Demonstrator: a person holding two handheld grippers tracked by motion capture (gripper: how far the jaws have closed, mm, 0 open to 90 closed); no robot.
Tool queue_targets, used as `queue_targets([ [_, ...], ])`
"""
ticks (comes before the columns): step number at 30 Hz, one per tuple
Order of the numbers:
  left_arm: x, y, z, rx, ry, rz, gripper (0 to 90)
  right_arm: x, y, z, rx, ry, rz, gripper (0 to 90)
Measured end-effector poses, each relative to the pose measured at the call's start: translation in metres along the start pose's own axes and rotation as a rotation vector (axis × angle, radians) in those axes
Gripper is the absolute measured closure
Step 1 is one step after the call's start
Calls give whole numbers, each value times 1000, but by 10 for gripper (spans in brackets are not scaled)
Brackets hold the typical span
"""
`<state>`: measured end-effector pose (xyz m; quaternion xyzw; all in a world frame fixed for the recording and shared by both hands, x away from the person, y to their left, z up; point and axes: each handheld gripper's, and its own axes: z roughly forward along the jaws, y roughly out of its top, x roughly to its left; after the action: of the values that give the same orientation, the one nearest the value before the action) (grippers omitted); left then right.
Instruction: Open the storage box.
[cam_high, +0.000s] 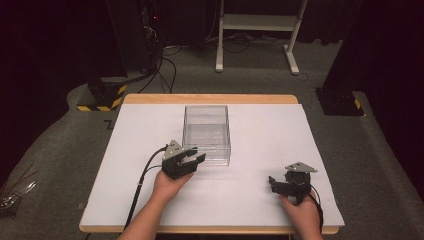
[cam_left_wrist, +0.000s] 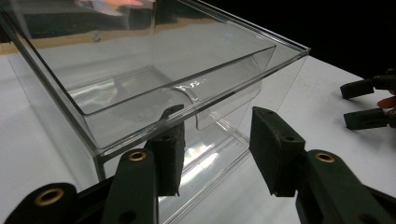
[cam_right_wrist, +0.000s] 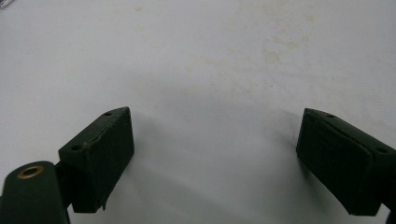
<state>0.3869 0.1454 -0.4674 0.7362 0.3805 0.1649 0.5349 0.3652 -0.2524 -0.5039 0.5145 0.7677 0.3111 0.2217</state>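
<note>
Nearest the lens in the left gripper view: two black pads of the left gripper (cam_left_wrist: 217, 156), spread partway, gap between them empty of any pinch. Just past them, toward twelve o'clock, the near bottom corner of a clear plastic box (cam_left_wrist: 154, 84), with an inner tray and a small curved pull tab on its front wall. Left pad (cam_left_wrist: 170, 156) up against that front wall or a hair short of it; contact not certain. Right pad clear of the box, out over bare white board.

From the high view: box (cam_high: 206, 132) upright at mid-table, a touch left of centre, long axis running from six to twelve o'clock. Left gripper (cam_high: 192, 160) at its near left corner, roughly seven o'clock of the box, jaws pointing toward two o'clock. Right gripper (cam_high: 272, 184) well apart at about four o'clock of the box, resting near the table (cam_high: 280, 135) front edge, jaws spread wide over bare board, holding nothing.

Judgement: left hand clearly the nearer one; next move likely turns on closing around the front wall or tab, lying dead ahead of those pads.
</note>
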Motion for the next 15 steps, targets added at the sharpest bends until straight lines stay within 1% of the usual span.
queue_targets([
  [6, 0, -2, 4, -15, -19, 4, 617, 0, 0, 0, 0, -1, 0, 113],
  [8, 0, -2, 4, -20, -14, 4, 635, 0, 0, 0, -1, -1, 0, 113],
  [11, 3, -4, 4, -33, -17, -7, 692, 0, 0, 0, 0, -1, 0, 113],
  [13, 4, -5, 4, -36, -19, -7, 731, 0, 0, 0, 0, -1, 0, 114],
  [15, 6, -6, 4, -46, -30, -2, 741, 0, 0, 0, 0, -2, 0, 114],
])
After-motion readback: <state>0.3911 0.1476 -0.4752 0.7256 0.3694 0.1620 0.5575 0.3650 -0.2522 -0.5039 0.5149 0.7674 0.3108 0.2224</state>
